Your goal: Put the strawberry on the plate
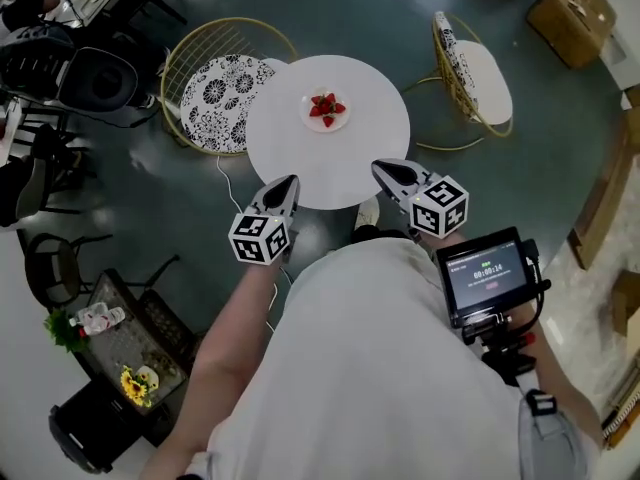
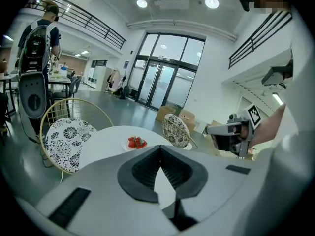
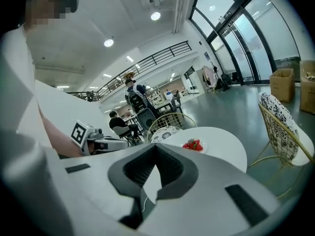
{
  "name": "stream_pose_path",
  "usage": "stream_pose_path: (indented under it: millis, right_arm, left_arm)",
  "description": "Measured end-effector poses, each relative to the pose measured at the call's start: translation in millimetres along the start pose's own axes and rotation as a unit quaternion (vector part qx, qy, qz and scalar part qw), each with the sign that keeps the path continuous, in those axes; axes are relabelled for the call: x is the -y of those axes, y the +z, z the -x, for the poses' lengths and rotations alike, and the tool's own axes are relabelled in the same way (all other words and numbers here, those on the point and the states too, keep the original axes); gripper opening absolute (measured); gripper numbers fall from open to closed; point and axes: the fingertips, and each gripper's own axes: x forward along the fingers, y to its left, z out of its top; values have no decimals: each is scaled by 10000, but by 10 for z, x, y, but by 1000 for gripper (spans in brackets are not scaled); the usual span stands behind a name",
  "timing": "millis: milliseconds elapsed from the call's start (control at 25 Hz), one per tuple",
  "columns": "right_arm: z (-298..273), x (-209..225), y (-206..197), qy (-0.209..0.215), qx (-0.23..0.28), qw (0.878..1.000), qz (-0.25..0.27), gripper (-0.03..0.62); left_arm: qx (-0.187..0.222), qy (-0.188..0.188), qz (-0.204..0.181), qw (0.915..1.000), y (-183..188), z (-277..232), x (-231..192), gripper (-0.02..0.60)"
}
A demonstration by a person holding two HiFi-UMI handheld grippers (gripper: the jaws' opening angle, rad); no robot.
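Several red strawberries (image 1: pixel 326 105) lie on a small white plate (image 1: pixel 340 121) near the far side of a round white table (image 1: pixel 300 158). My left gripper (image 1: pixel 291 181) hovers at the table's near edge, shut with nothing in it. My right gripper (image 1: pixel 379 168) hangs beside it, also shut and empty. In the left gripper view the strawberries (image 2: pixel 137 142) show beyond the closed jaws, and the right gripper (image 2: pixel 212 131) is off to the side. The right gripper view shows the strawberries (image 3: pixel 193 144) on the table ahead.
Two gold wire chairs with patterned cushions flank the table, one at the left (image 1: pixel 218 90) and one at the right (image 1: pixel 468 71). Cardboard boxes (image 1: pixel 572 13) stand at the back right. A small monitor (image 1: pixel 488 274) sits by the person's right side. A dark rack (image 1: pixel 120 343) holds flowers at the lower left.
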Motion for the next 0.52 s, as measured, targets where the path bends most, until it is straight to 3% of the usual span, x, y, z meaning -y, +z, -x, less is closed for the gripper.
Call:
stream_pose_path:
  millis: [280, 520]
  right_arm:
    - [127, -149, -125, -48, 54, 10000, 19, 6]
    - [-25, -324, -122, 218, 82, 9997, 44, 6]
  left_arm:
    - [136, -110, -14, 9998, -120, 142, 147, 6]
    - [128, 128, 5, 9998, -153, 312, 13, 8]
